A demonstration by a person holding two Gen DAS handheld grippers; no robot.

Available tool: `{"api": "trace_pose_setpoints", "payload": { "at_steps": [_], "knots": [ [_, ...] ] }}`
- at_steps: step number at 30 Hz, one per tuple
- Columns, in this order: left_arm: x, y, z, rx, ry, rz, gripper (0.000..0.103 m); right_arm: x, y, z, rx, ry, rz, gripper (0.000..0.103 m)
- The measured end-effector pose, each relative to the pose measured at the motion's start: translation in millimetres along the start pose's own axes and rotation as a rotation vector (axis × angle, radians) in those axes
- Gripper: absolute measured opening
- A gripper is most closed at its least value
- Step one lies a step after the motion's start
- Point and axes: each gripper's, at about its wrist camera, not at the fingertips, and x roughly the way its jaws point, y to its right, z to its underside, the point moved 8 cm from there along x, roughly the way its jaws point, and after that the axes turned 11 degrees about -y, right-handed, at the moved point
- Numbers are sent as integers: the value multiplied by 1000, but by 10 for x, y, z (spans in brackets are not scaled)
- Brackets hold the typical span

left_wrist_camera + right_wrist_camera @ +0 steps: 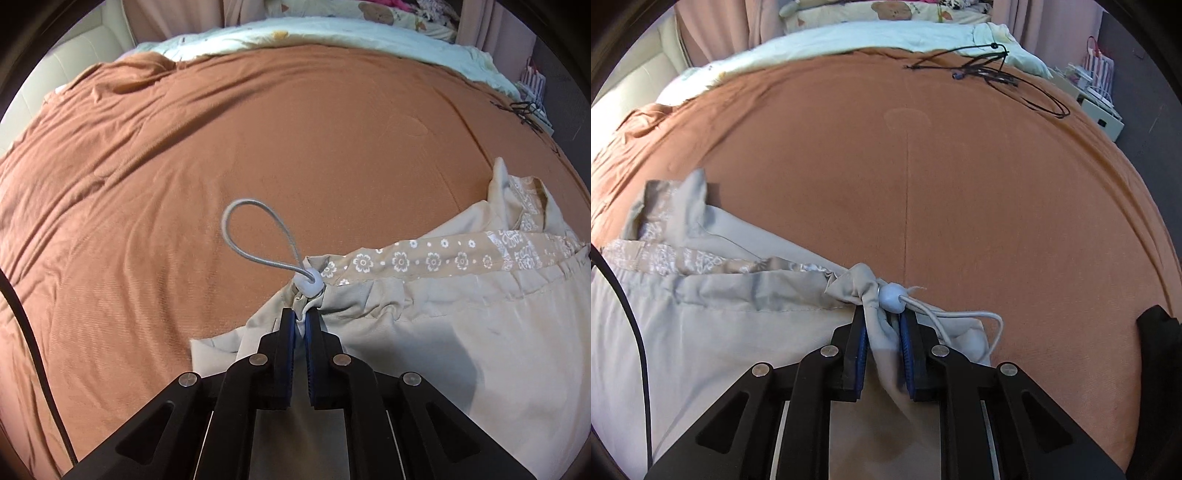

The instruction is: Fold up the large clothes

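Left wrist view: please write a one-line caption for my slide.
Left gripper pinches a beige garment at its drawstring corner, beside the toggle, over a brown bedspread.

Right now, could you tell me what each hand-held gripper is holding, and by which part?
Both grip the beige garment at its gathered drawstring hem: left hand-held gripper and right hand-held gripper each just behind a toggle.

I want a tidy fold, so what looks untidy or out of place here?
The beige garment is bunched at both drawstring corners where the left tool and right tool pinch it. Its far corner sticks up crumpled. Loose black cords lie on the brown bedspread.
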Motion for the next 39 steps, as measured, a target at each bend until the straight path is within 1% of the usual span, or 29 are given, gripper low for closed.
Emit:
{"api": "trace_pose_setpoints", "payload": {
  "at_steps": [2, 4, 5, 6, 7, 8, 9, 10, 14, 17, 22, 27, 29, 30, 37, 39],
  "knots": [
    [-69, 2, 5, -24, 3, 20, 8, -103, -19, 0, -1, 10, 16, 13],
    [-191, -27, 21, -38, 15, 47, 13, -248, -50, 31, -6, 21, 25, 16],
    [-274, -38, 50, -41, 24, 56, 19, -329, -89, 8, -9, 22, 26, 17],
    [-329, -49, 71, -44, 31, 59, 30, -395, -93, 30, -8, 25, 22, 20],
    [-406, -70, 107, -50, 38, 64, 38, -463, -92, 62, -2, 32, 17, 33],
    [-460, -88, 122, -55, 46, 70, 55, -553, -88, 101, 4, 43, 12, 55],
    [-549, -106, 167, -62, 62, 78, 65, -656, -98, 143, 9, 61, 3, 65],
    [-625, -125, 202, -66, 77, 80, 67, -743, -133, 182, 12, 75, -3, 74],
    [-886, -198, 420, -89, 99, 103, 67, -1037, -272, 442, 16, 97, -45, 74],
    [-1026, -251, 651, -103, 104, 127, 67, -1226, -442, 647, 0, 118, -48, 73],
    [-1127, -322, 1060, -123, 98, 148, 67, -1410, -805, 966, -41, 129, -99, 73],
    [-1140, -422, 1462, -148, 87, 171, 67, -1502, -1124, 1257, -79, 133, -153, 73],
    [-1129, -481, 1627, -169, 80, 182, 67, -1493, -1257, 1354, -87, 125, -181, 67],
    [-1127, -503, 1706, -180, 77, 192, 67, -1484, -1322, 1408, -91, 121, -196, 66],
    [-1000, -654, 2199, -273, 43, 283, 67, -1382, -1654, 1675, -122, 86, -256, 48],
    [-961, -691, 2306, -291, 36, 302, 67, -1346, -1744, 1732, -128, 77, -266, 47]
  ]
}}
